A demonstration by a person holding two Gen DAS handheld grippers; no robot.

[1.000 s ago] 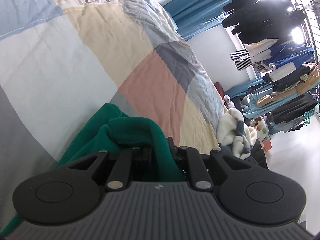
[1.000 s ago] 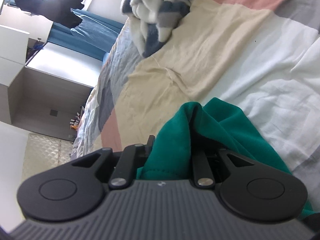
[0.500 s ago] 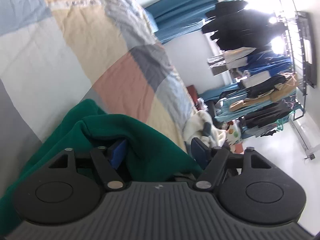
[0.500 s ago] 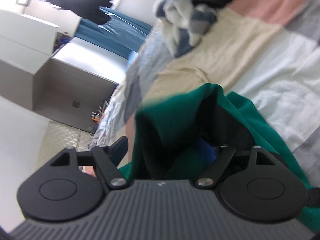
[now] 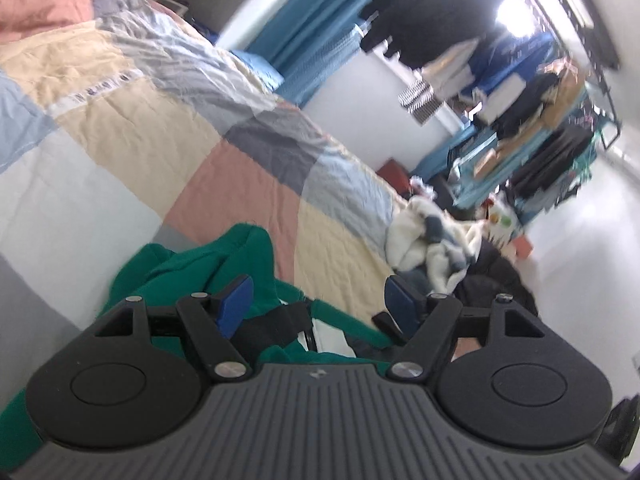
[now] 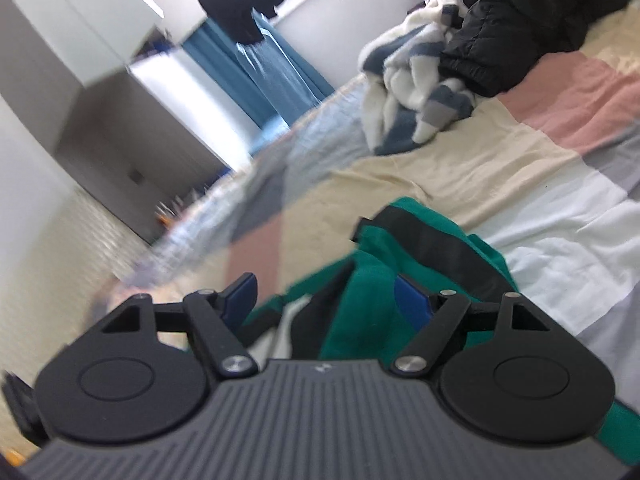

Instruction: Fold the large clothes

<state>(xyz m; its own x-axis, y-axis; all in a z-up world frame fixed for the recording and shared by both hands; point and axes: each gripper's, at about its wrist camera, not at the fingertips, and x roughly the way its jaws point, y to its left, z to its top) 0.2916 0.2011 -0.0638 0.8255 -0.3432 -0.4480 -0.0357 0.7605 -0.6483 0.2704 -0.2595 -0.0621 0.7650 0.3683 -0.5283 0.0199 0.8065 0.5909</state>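
Patchwork bedding in cream, pink, grey and pale blue squares covers the bed and fills both views. On it lies the green garment, bunched into soft folds with a black band along one edge and a white patch showing inside. In the left wrist view it sits at about seven o'clock, under and just ahead of the left gripper, whose blue-padded jaws stand wide with nothing pinched. In the right wrist view the garment lies at six o'clock beneath the right gripper, also spread wide, its pads clear of the cloth. Further out, at two o'clock, a white and blue fleece is heaped beside a black jacket. Beyond the bed hang teal curtains and a crowded clothes rack.
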